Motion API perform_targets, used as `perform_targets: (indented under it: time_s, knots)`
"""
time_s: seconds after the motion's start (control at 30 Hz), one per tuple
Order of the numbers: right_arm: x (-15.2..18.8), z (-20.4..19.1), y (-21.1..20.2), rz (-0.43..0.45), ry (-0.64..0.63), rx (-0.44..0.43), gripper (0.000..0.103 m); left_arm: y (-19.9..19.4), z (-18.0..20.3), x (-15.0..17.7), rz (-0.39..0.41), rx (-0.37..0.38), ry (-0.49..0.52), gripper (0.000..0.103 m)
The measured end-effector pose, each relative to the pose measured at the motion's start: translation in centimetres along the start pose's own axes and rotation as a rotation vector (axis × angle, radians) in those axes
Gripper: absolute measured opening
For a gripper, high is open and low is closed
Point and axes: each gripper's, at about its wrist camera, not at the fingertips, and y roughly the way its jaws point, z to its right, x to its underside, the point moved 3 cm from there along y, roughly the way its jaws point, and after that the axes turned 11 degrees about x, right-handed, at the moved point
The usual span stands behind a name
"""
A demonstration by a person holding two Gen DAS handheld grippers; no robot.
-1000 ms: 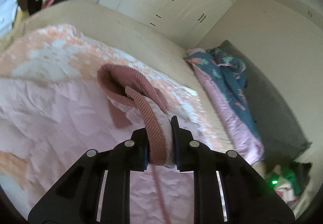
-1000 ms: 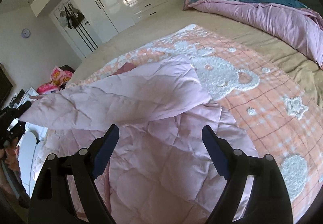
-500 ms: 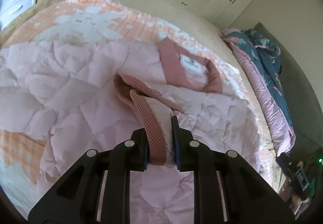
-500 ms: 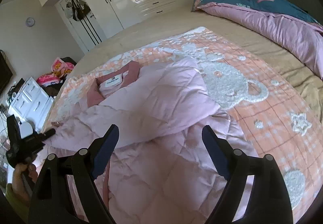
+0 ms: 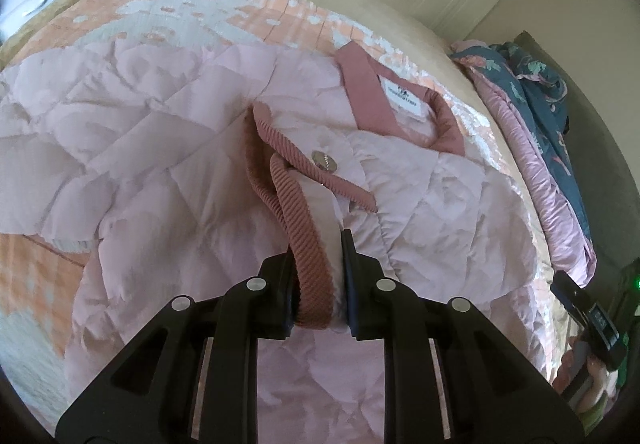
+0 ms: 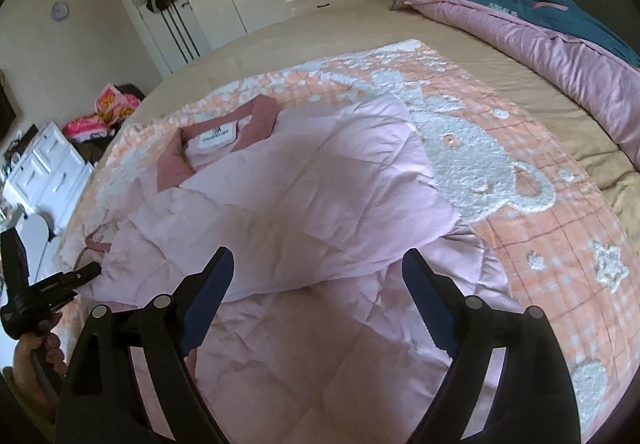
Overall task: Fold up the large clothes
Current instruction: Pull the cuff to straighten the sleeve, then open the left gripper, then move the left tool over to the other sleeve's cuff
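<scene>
On bed: left claw [image 5: 318,276] clenches ribbed cuff [image 5: 308,256] of quilted jacket [image 6: 304,184]; right claw [image 6: 318,304] released.

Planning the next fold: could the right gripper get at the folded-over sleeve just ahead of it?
Probably yes. The right gripper is open and empty, and the folded sleeve of the pink jacket lies uncovered just ahead. The left gripper is clamped on the ribbed cuff, off to the side.

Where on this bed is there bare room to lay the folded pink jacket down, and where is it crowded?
Free: the peach bear-patterned blanket right of the pink quilted jacket, and the beige sheet between that blanket and the bunched teal-and-pink duvet. Crowded: the blanket's middle, under the jacket, whose ribbed cuff the left gripper pinches.
</scene>
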Motion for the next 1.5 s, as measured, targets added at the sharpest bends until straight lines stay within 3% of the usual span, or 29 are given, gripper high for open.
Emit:
perform_targets:
  time_s: [0.2, 0.33, 0.47, 0.77, 0.83, 0.97, 1.03, 1.17, 1.23, 1.5]
  knots:
    - [-0.8, -1.0, 2.5, -0.032, -0.063, 0.044, 0.085, 0.3, -0.4, 0.4, -0.012, -0.005, -0.001, 0.012]
    - [-0.1, -0.3, 6.1, -0.136, -0.087, 0.133, 0.085, 0.7, -0.6, 0.6, -0.022, -0.01, 0.003, 0.012]
    - [1.0, 0.7, 8.2, -0.187, -0.037, 0.13, 0.094, 0.9, -0.8, 0.9, -0.032, -0.01, 0.003, 0.014]
    - [0.4, -0.3, 2.8, -0.056, -0.023, 0.078, 0.094, -0.8, 0.4, 1.0, -0.037, -0.015, 0.065, 0.023]
    - [0.3, -0.7, 1.9, -0.042, -0.025, 0.07, 0.094, -1.3, 0.6, 1.0, -0.033, -0.016, 0.068, 0.033]
    - [0.6, -1.7, -0.2, -0.014, -0.038, 0.044, 0.095, -2.8, 1.0, 1.0, -0.019, -0.015, 0.072, 0.045]
    - [1.0, -2.1, -1.3, -0.003, -0.028, 0.023, 0.095, -3.6, 1.2, 1.2, -0.012, -0.011, 0.068, 0.062]
    - [1.3, -2.9, -2.8, 0.014, -0.024, -0.007, 0.097, -4.8, 1.4, 1.6, -0.008, -0.013, 0.072, 0.078]
    - [1.4, -3.5, -3.6, 0.027, -0.041, -0.005, 0.097, -5.5, 1.4, 1.9, -0.005, -0.032, 0.07, 0.094]
    - [2.0, -6.1, -5.6, 0.054, -0.066, -0.028, 0.098, -8.3, 0.0, 2.3, 0.034, -0.067, 0.045, 0.094]
